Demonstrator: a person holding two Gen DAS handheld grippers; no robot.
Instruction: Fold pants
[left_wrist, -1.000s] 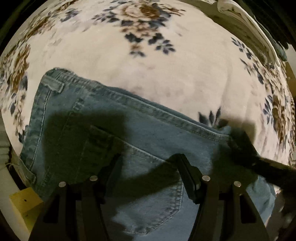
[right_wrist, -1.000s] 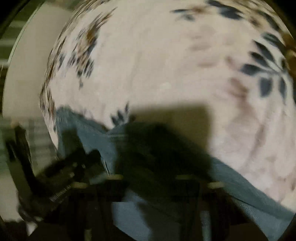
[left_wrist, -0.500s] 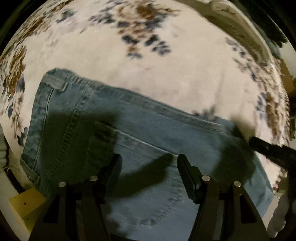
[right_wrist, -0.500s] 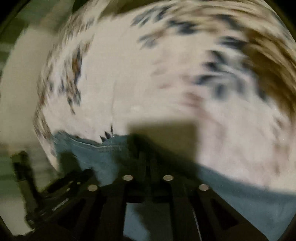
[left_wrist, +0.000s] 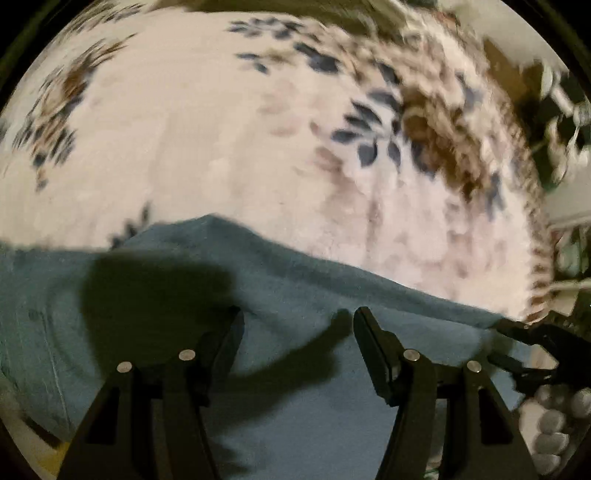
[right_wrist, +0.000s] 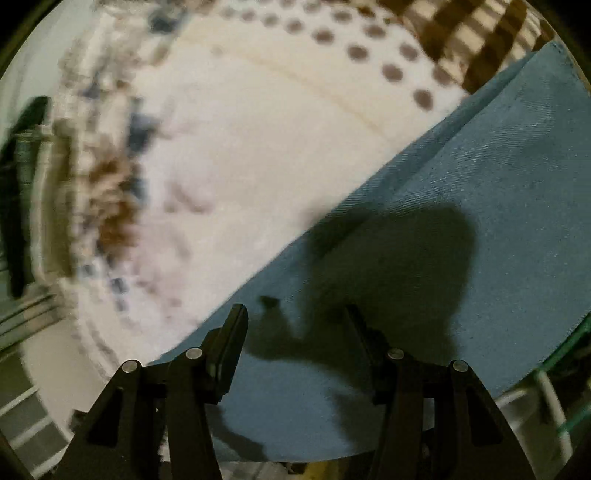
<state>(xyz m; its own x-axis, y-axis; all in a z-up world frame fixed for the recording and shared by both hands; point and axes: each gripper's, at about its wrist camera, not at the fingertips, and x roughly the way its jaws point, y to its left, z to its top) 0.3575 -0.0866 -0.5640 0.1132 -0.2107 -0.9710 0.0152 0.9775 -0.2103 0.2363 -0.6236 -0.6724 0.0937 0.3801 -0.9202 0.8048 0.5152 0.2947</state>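
Observation:
Blue denim pants (left_wrist: 303, 295) lie flat on a cream floral blanket (left_wrist: 221, 147). In the left wrist view my left gripper (left_wrist: 298, 325) is open and empty, held just above the denim, whose upper edge humps up ahead of it. The right gripper shows at the far right (left_wrist: 532, 350), over the edge of the denim. In the right wrist view my right gripper (right_wrist: 295, 325) is open and empty above a long straight pant leg (right_wrist: 461, 206) that runs up to the right. Its hem reaches the top right.
The blanket (right_wrist: 240, 166) fills the far side in both views. A dotted cream cloth (right_wrist: 369, 55) and a brown checked cloth (right_wrist: 480, 33) lie beyond the pant leg. The bed edge and room clutter (left_wrist: 569, 110) show at the right.
Both grippers have swung right along the pants, from the waistband and back pocket to the plain leg. The right gripper, shut half a second ago, is now open.

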